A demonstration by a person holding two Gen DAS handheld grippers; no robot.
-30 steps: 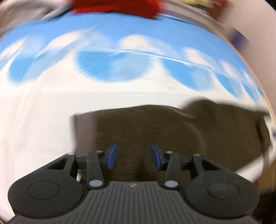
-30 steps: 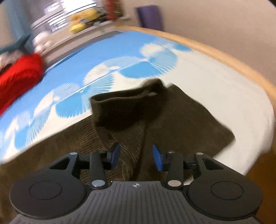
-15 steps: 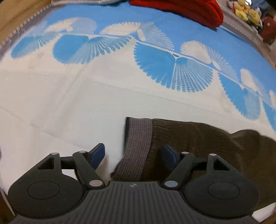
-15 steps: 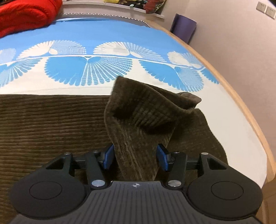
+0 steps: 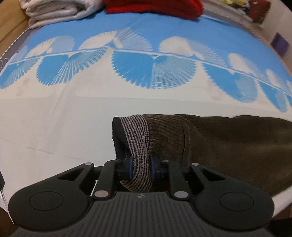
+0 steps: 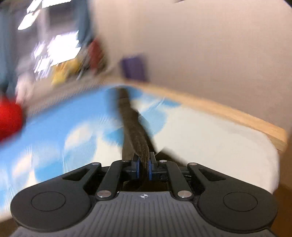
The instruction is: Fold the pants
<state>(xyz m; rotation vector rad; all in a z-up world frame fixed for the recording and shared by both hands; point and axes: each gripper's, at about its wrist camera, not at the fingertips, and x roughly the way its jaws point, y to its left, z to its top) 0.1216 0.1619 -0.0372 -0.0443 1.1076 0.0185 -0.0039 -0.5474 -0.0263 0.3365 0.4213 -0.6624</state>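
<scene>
The dark brown corduroy pants [image 5: 228, 142] with a grey-striped ribbed waistband [image 5: 138, 138] lie stretched across the bed's white near edge, partly lifted.

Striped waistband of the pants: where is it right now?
Left wrist view, bottom centre: the striped waistband is pinched in the left gripper, above the white sheet.

Clearly a home bedroom: a bed [image 5: 54, 127] under a blue-and-white fan-print sheet, edged by a wooden frame [image 6: 219, 111]. At 11 o'clock, folded white laundry [image 5: 54, 11]; at 12, a red blanket [image 5: 155, 7]; at 1, soft toys [image 5: 235, 2] on a ledge.
</scene>
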